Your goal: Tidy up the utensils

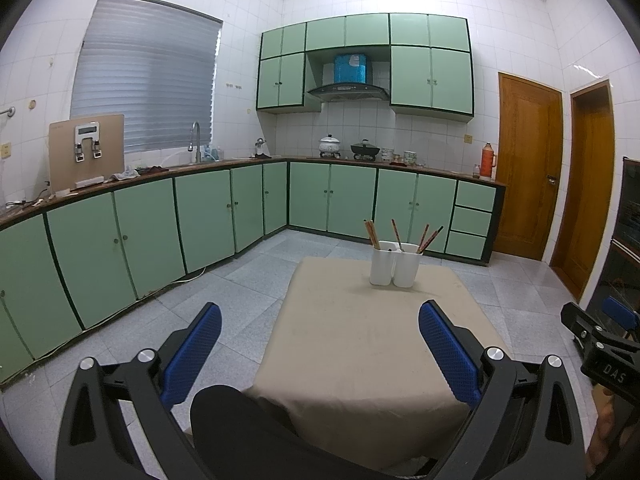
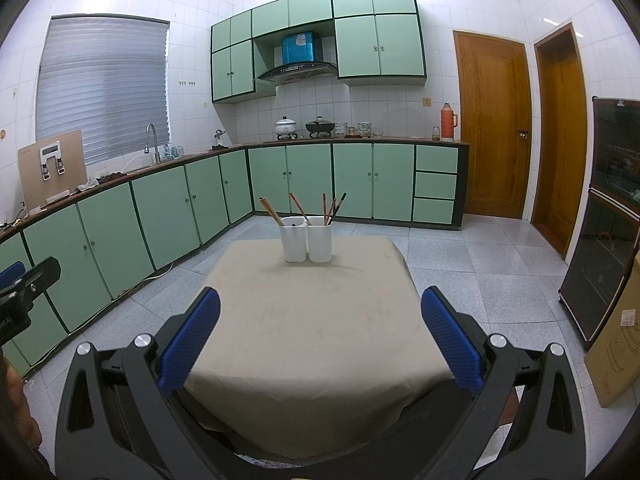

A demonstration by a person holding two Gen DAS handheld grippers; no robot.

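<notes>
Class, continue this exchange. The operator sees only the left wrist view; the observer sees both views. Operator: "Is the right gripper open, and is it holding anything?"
Observer: Open. The right wrist view shows the right gripper with its blue fingers wide apart and nothing between them.
Operator: Is anything on the floor to the right of the table?
Observer: Yes. A cardboard box sits on the floor beside the dark cabinet, clear of the table.
</notes>
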